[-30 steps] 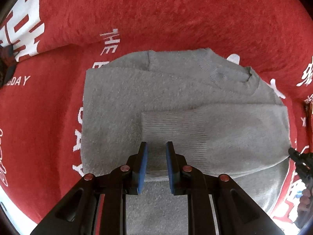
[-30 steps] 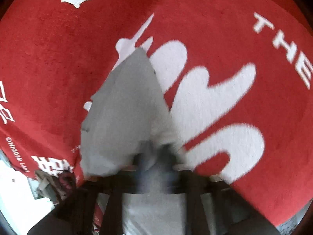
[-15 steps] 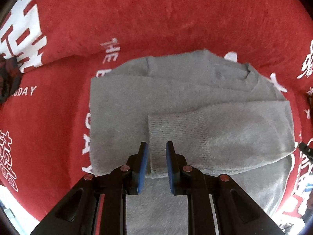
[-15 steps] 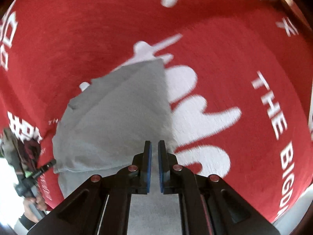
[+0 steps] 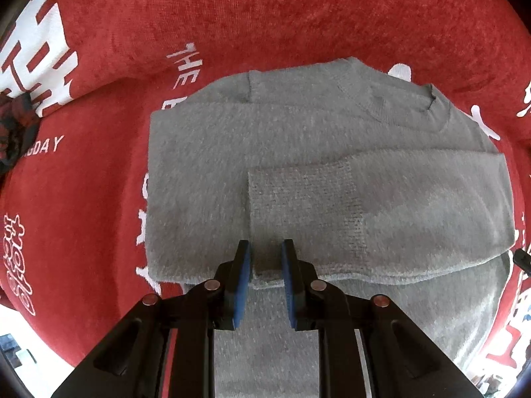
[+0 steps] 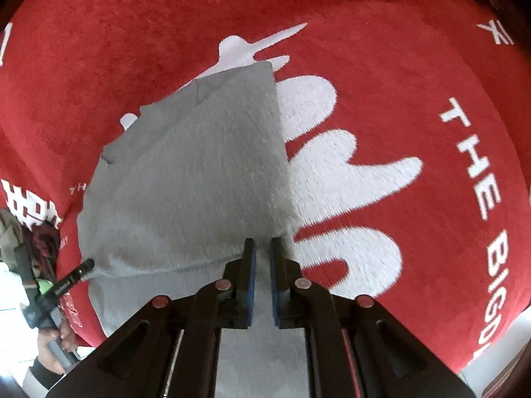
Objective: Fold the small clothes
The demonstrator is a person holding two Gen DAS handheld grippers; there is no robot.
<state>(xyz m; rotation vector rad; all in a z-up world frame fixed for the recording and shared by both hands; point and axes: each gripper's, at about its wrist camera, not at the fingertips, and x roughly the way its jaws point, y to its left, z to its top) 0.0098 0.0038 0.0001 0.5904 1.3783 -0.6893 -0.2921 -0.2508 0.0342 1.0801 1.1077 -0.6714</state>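
Note:
A small grey knit sweater (image 5: 298, 165) lies on a red cloth with white print (image 5: 265, 16). One sleeve with a ribbed cuff (image 5: 298, 205) is folded across its body. My left gripper (image 5: 265, 248) has its jaws closed on the sweater's near folded edge, beside the cuff. In the right wrist view the same sweater (image 6: 199, 172) shows from its side. My right gripper (image 6: 263, 245) is closed on the sweater's near right corner. The left gripper's finger (image 6: 74, 277) shows at the sweater's left edge there.
The red cloth (image 6: 398, 66) covers the whole surface, with large white lettering. A dark patterned item (image 5: 13, 126) lies at the far left. The cloth's near edge and a pale floor (image 5: 20, 331) show at the lower left.
Both grippers have drawn back toward me with the sweater's near edge in them, and the garment sits further out in both views. The right wrist view has swung left.

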